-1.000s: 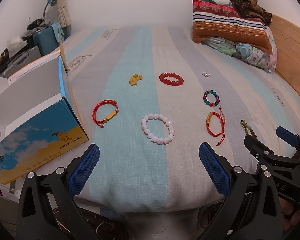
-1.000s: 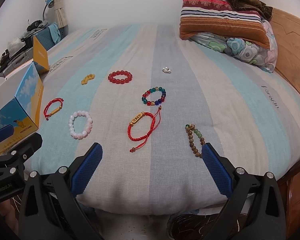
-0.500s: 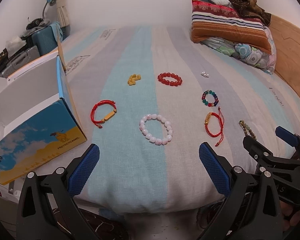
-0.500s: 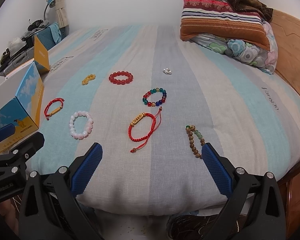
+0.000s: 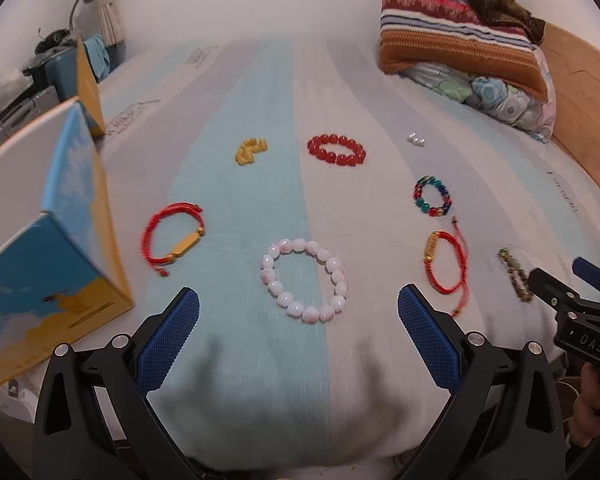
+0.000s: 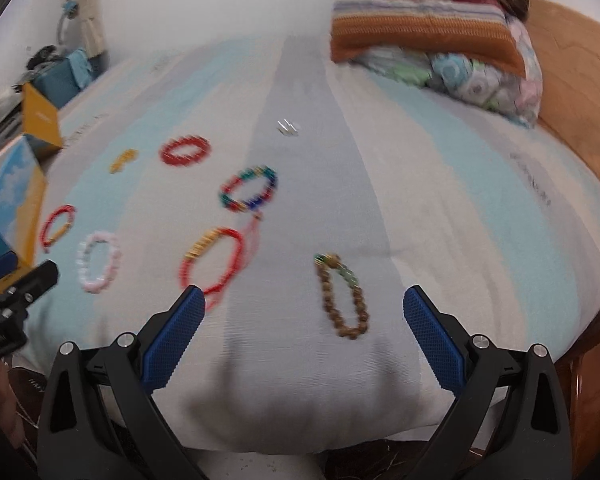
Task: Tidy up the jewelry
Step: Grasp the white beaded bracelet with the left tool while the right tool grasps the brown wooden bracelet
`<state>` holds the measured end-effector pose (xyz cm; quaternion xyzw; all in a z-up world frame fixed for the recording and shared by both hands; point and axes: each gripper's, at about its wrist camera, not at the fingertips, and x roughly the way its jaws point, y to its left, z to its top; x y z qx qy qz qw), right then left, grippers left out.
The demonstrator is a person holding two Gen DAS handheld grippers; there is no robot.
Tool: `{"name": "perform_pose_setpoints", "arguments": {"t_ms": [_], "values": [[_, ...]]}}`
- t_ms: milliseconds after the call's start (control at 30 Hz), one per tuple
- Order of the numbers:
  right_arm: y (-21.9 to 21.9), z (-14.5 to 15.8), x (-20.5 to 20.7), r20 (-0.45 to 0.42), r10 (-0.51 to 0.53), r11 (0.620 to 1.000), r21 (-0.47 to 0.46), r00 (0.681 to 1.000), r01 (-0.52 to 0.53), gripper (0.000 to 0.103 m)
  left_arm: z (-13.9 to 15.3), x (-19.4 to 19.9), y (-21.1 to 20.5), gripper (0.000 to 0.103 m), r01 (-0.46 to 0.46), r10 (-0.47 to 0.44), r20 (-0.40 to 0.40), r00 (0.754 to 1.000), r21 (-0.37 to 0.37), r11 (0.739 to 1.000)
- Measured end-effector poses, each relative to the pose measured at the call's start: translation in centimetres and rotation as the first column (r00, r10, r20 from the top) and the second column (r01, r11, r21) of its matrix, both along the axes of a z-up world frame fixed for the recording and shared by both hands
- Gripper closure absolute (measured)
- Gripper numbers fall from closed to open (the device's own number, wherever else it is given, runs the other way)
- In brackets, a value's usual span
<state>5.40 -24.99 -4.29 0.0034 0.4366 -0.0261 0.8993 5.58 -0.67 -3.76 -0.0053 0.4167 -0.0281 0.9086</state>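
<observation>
Striped bed (image 5: 260, 380) carries scattered bracelets (image 5: 303, 279), a box (image 5: 56, 264), pillows (image 5: 460, 40) (perhaps pearl earrings too).

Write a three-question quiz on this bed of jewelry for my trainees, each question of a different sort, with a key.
1. True or false: the left hand-held gripper is shut on the pink bracelet.
2. Multiple choice: which piece lies nearest the right hand-held gripper? A. red bead bracelet B. brown bead bracelet C. yellow beads
3. Fill in: the blue and yellow ___ stands at the bed's left edge.

Key: 1 false; 2 B; 3 box
</observation>
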Motion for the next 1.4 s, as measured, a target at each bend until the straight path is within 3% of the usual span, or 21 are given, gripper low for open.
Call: {"name": "perform_pose_setpoints", "arguments": {"t_ms": [100, 233, 467, 633, 833, 900, 1100, 1167, 1400], "values": [[-1.3, -1.9, 1.3, -0.058, -0.022, 1.000, -0.001, 0.998, 0.022, 0.007, -1.7, 1.7, -0.4, 0.006, 0.002, -0.001, -0.024, 1.000, 0.025, 1.000], [-1.9, -3.6, 2.6, -0.101, -0.021, 1.000, -0.003, 0.995, 0.021, 0.007, -3.5, 3.5, -0.8, 0.006, 0.024, -0.024, -0.061, 0.998, 0.001, 1.000], [-2.1, -5.3, 3.9, -0.153, -0.012, 1.000, 0.021, 0.988, 0.016, 0.020, -6.2, 5.4, -1.4, 0.005, 0.051, -0.049, -0.104, 0.993, 0.018, 0.999], [-1.5, -5.3, 3.9, -0.159, 0.016, 1.000, 0.022, 0.987, -0.013, 0.035, -6.4, 5.4, -1.2, 0.005, 0.067, -0.066, -0.088, 0.994, 0.009, 0.998], [-1.3, -5.0, 3.7, -0.160, 0.019, 0.999, 0.049, 0.987, -0.011, 0.062, -6.5, 5.6, -1.1, 0.009, 0.056, -0.055, -0.103, 0.993, 0.009, 0.998], [-1.4, -5.0, 3.6, -0.161, 0.014, 0.999, 0.051, 0.987, -0.006, 0.072, -6.4, 5.4, -1.1, 0.014, 0.051, -0.050, -0.107, 0.993, 0.014, 0.999], [-1.3, -4.8, 3.4, -0.158, 0.016, 0.999, 0.046, 0.987, -0.009, 0.087, -5.7, 4.9, -0.6, 0.053, 0.033, -0.031, -0.111, 0.993, 0.019, 0.999], [-1.2, -4.8, 3.4, -0.155, 0.017, 0.999, 0.042, 0.988, -0.010, 0.088, -5.5, 4.7, -0.4, 0.083, 0.033, -0.031, -0.108, 0.994, 0.014, 0.999], [-1.3, -4.5, 3.3, -0.144, 0.009, 0.998, 0.065, 0.990, 0.000, 0.094, -5.0, 4.4, -0.1, 0.083, 0.053, -0.054, -0.098, 0.994, -0.012, 0.999]]}}
